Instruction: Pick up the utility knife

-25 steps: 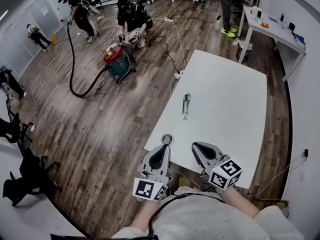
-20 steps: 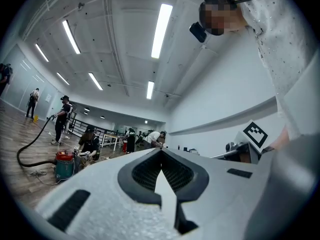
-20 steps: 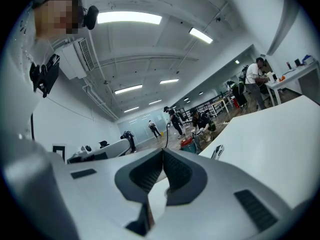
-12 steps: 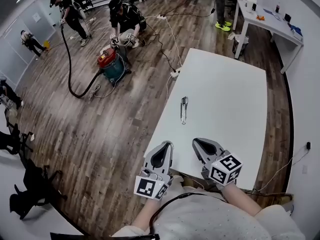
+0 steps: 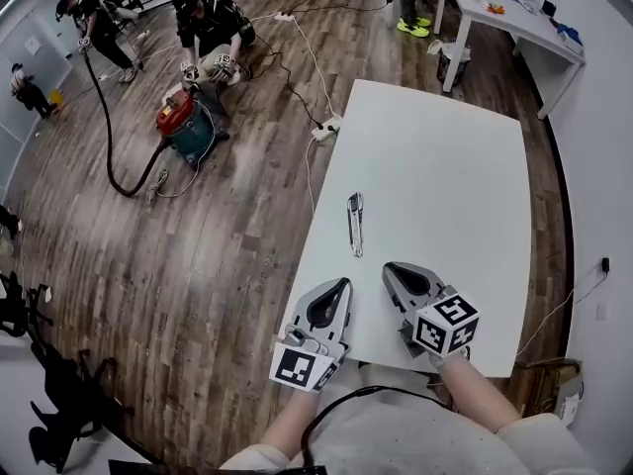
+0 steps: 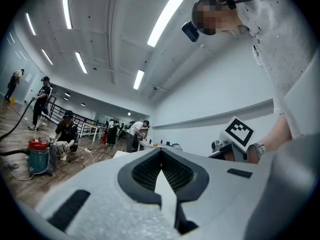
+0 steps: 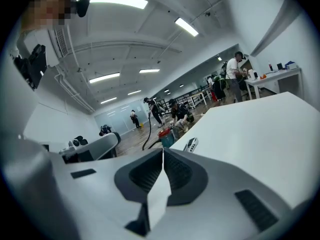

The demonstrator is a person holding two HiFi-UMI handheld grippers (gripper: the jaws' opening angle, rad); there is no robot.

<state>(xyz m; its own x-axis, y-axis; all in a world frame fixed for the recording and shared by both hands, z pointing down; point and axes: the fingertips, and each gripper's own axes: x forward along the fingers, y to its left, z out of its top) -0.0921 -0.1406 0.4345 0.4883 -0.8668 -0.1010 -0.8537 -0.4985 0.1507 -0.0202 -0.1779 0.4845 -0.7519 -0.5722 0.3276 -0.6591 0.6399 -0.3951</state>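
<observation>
Wide open workroom, wood-plank floor, ceiling strip lights seen in both gripper views. Several people at work far off to the left, one crouched by a red-and-teal vacuum canister with a long dark hose. Second table at the far right carries small items, too small to name. White table directly ahead of the person, bare apart from the one tool. No container on this table. The vacuum canister is the only vessel in sight, and its contents are not visible. Left gripper hangs at the table's near left edge, jaws clenched tip to tip with nothing between them. Its own view looks out across the room and shows no knife. Right gripper sits just beside it over the near part of the tabletop, also clenched and empty, pointing a little down at the surface. Utility knife lies flat near the left edge of the table, apart from both grippers and untouched. It is ahead of them, roughly between their lines: a little right of the left gripper's line, a little left of the right one's. Long axis runs away from the person, close to parallel with the table's left edge, near end toward the grippers. Judgement: the two are about equally near, and the right one has the knife in its own view, up and slightly right of its tips. Either must open before a grasp, and closing across the narrow width of the handle looks simplest.
</observation>
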